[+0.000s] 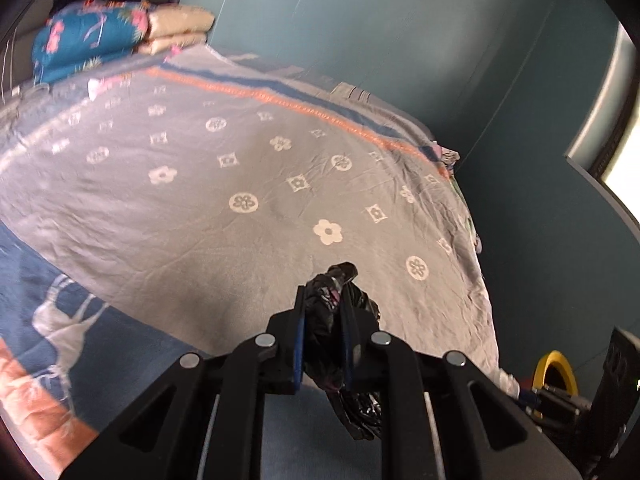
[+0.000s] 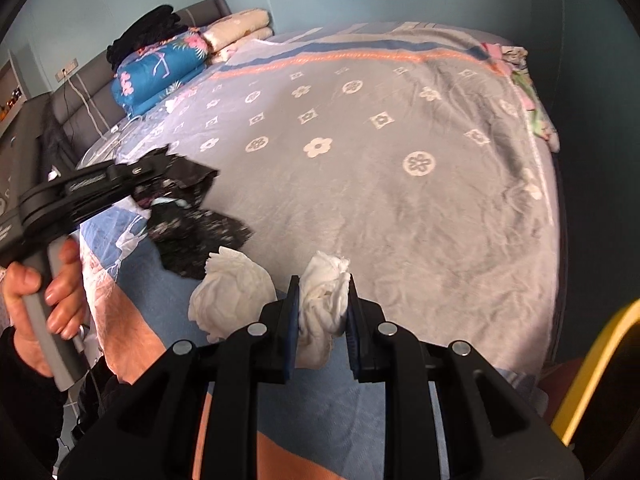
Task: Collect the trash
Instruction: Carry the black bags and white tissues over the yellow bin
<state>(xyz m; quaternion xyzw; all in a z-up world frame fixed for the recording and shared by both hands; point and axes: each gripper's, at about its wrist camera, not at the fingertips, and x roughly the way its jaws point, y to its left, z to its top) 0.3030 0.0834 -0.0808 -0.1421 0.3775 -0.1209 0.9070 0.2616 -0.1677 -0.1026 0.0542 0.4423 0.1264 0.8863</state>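
My left gripper (image 1: 325, 300) is shut on the rim of a black plastic trash bag (image 1: 330, 320) and holds it above the bed. In the right wrist view the same bag (image 2: 192, 216) hangs from the left gripper (image 2: 156, 168) at the left, over the bed's near edge. My right gripper (image 2: 322, 292) is shut on a crumpled white tissue (image 2: 324, 296). A second crumpled white tissue (image 2: 230, 292) lies on the blanket just left of the right gripper, below the bag.
The bed is covered by a grey flowered blanket (image 2: 400, 168). Folded quilts (image 2: 160, 68) and dark clothes are stacked at the headboard. A yellow-rimmed bin (image 1: 556, 372) stands at the foot of the bed; its rim (image 2: 596, 364) shows at lower right.
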